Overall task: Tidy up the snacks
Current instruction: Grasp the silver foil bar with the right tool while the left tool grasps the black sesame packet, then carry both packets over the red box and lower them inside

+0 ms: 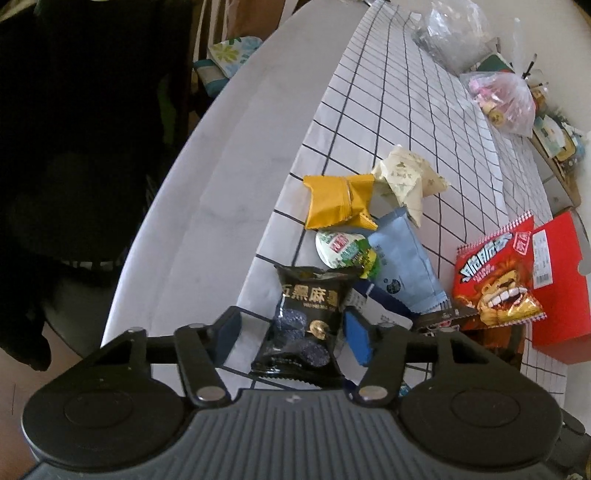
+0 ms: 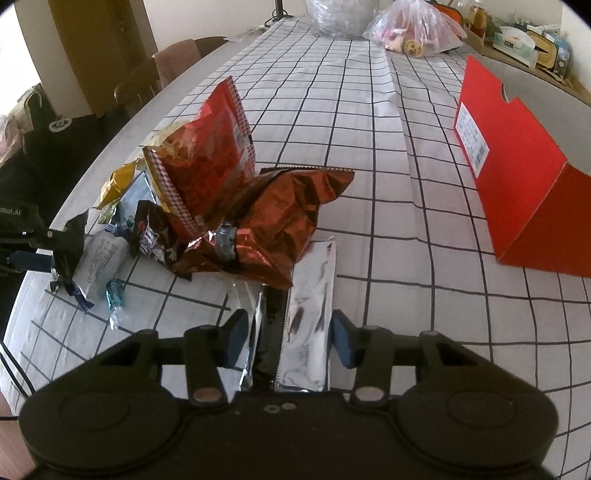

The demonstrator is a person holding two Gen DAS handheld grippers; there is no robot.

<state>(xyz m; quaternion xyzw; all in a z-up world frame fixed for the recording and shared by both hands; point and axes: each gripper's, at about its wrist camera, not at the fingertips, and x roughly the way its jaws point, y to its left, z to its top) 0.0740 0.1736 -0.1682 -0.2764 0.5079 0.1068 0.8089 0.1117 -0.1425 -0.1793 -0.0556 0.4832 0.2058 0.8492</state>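
A pile of snacks lies on the checked tablecloth (image 1: 406,110). In the left wrist view my left gripper (image 1: 291,332) is open, its jaws on either side of a black sesame snack pack (image 1: 306,321). Beyond lie a yellow pack (image 1: 336,201), a cream wrapper (image 1: 402,177), a jelly cup (image 1: 343,247), a light blue pouch (image 1: 402,269) and a red chip bag (image 1: 495,280). The red box (image 1: 557,288) stands at the right. In the right wrist view my right gripper (image 2: 288,343) is open over a silver foil pack (image 2: 310,317), with a copper foil bag (image 2: 273,229) and the red chip bag (image 2: 210,155) ahead.
The red box (image 2: 517,177) stands open-topped at the right in the right wrist view. Plastic bags (image 2: 413,29) and small boxes (image 2: 524,40) sit at the table's far end. Chairs (image 2: 173,62) stand along the left edge. A dark jacket (image 1: 74,147) hangs left of the table.
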